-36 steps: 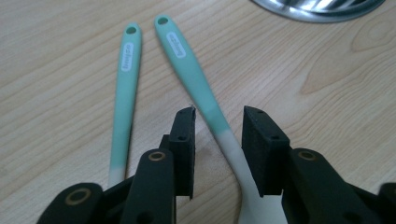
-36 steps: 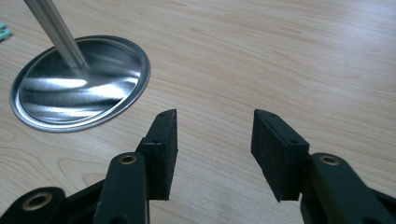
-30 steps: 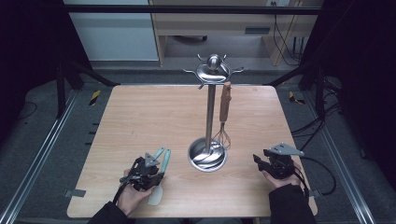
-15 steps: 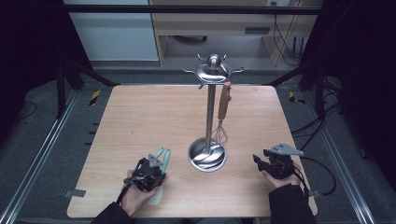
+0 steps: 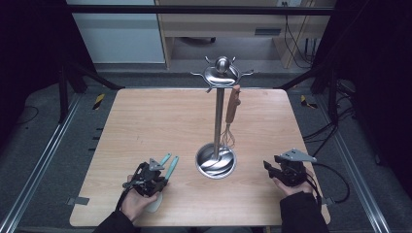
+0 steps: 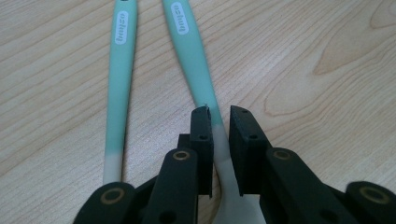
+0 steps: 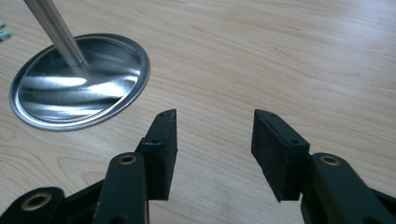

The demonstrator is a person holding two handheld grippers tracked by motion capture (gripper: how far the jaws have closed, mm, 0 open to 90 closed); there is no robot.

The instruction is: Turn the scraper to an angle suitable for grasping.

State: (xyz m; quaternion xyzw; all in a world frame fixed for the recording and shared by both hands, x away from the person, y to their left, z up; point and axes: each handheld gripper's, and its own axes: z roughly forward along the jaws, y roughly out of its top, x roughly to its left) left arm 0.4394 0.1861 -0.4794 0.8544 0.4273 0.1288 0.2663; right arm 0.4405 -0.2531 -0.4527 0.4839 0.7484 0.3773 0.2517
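Two teal-handled utensils with white lower ends lie side by side at the table's front left. My left gripper [image 5: 162,179] [image 6: 220,114] comes at them from the near side. Its jaws have just been closing, and their pads now press on the pale neck of the right-hand utensil [image 6: 191,56] [image 5: 173,165]. The other utensil [image 6: 120,70] [image 5: 165,159] lies free on the wood beside it. A steel utensil stand [image 5: 218,121] rises from a round base [image 7: 79,79] at mid table, and a wooden-handled whisk [image 5: 232,104] hangs from one of its hooks. My right gripper [image 5: 268,167] [image 7: 214,123] rests open to the right of the base, jaws apart over bare wood.
The wooden table [image 5: 155,121] sits on dark flooring with metal rails along both sides. A cable [image 5: 335,174] trails from the right gripper past the table's right edge. Cabinets stand beyond the far edge.
The left hand has shifted slightly over the teal utensils, which lie where they were. The right hand and the stand have kept still.
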